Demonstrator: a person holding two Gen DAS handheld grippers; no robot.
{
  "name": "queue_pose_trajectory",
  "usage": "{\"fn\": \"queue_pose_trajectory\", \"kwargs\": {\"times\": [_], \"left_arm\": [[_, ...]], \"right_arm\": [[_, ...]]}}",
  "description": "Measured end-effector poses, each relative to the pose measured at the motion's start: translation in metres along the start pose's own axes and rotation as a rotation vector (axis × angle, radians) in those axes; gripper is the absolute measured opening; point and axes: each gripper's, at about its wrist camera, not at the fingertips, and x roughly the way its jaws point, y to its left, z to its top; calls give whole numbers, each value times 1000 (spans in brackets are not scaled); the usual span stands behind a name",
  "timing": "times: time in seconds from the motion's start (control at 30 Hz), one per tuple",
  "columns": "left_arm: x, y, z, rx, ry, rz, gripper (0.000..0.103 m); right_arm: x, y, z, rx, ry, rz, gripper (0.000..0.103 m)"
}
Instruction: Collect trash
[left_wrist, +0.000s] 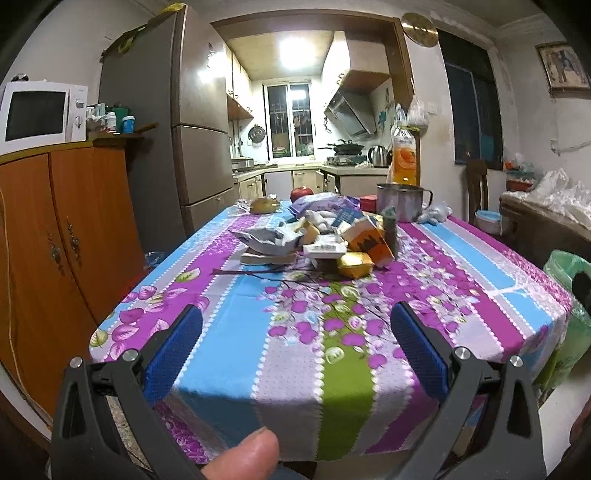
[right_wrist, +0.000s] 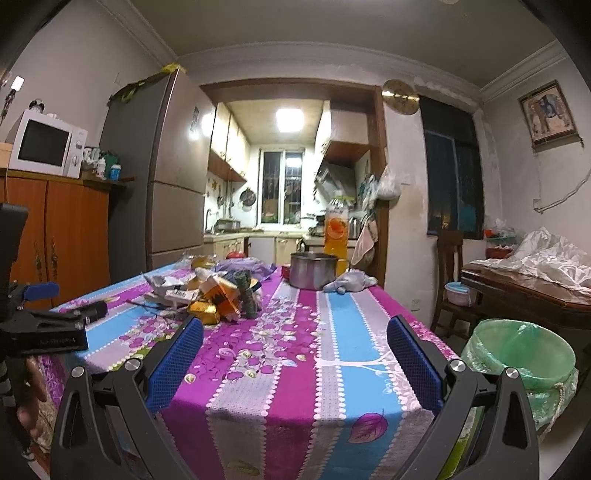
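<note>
Hovering over the near edge of the table (left_wrist: 236, 354), the left gripper (left_wrist: 295, 325) is held with its blue-padded jaws spread wide and nothing between them; the right gripper (right_wrist: 295, 338) is held the same way, released and empty, above the table's near right corner. From both tools the trash pile (left_wrist: 317, 240) lies straight ahead toward the middle of the cloth, well apart from either pair of pads. It is seen centred in the left wrist view and off to the left in the right wrist view, so the left tool is judged the nearer and better aligned. A green-lined bin (right_wrist: 521, 354) stands on the floor just beside the table's right corner, nearest the right tool. A forward reach is judged the next need.
</note>
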Motion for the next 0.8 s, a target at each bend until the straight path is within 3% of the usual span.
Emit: {"fn": "queue_pose_trajectory", "kwargs": {"times": [0.13,0.43,0.57,0.8], "left_arm": [[16,18,9,0,56,33,98],[62,50,24,-33,160,19,98],[72,47,33,-26,155,30,98],[75,37,40,3,128,33,98]], "right_arm": [[15,7,2,-28,43,44,99],[62,27,10,-45,144,166,99],[83,28,16,-8,176,194,99],[98,27,21,7,158,191,99]]}}
